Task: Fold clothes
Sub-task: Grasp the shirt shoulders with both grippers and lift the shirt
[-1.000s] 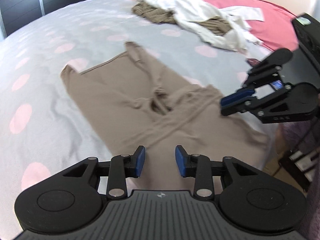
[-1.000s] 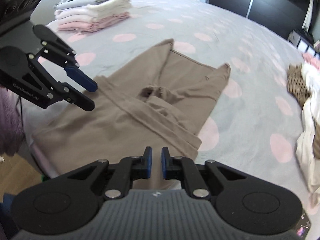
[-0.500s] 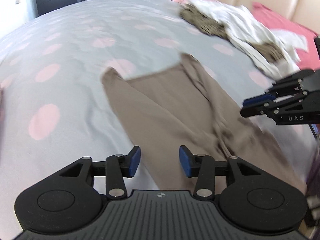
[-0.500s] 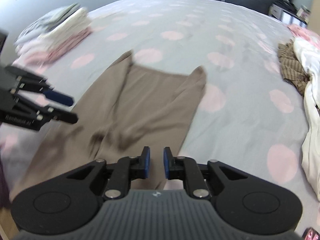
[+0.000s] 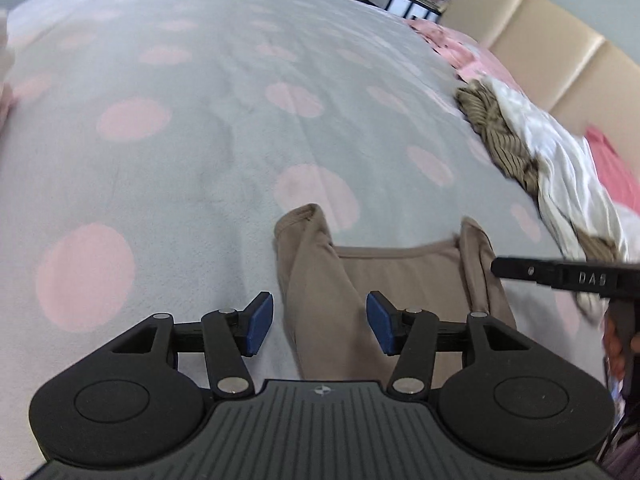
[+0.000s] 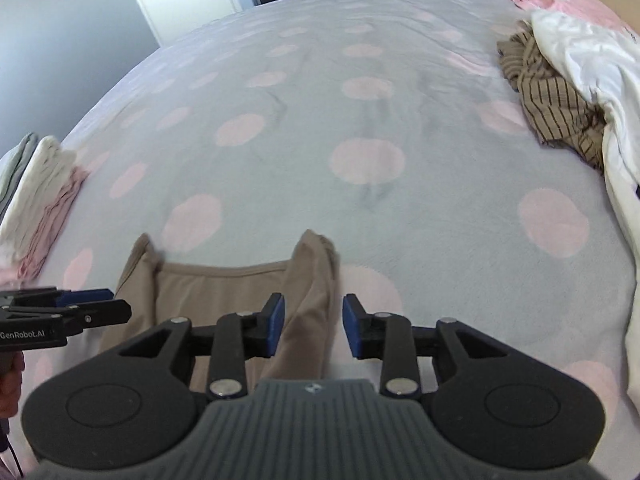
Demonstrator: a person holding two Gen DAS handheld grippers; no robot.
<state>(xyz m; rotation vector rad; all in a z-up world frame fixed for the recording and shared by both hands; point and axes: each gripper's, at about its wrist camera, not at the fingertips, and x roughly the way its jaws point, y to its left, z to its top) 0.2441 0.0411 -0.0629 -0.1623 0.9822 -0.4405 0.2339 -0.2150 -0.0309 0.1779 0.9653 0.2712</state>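
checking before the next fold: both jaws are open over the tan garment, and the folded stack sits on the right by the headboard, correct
Not quite. The folded stack sits at the left edge of the bed, as the right wrist view shows. Both sets of jaws are open over the tan garment.

A home bedroom is showing here: a bed (image 5: 208,152) in grey, pink-dotted bedding, a padded headboard (image 5: 560,64) far right, folded laundry (image 6: 36,200) left.

Our left claw (image 5: 320,324) and right claw (image 6: 313,326) have moved along the tan garment (image 5: 384,280) to its far end. Each now straddles one folded edge, and both have spread wider than a second ago.
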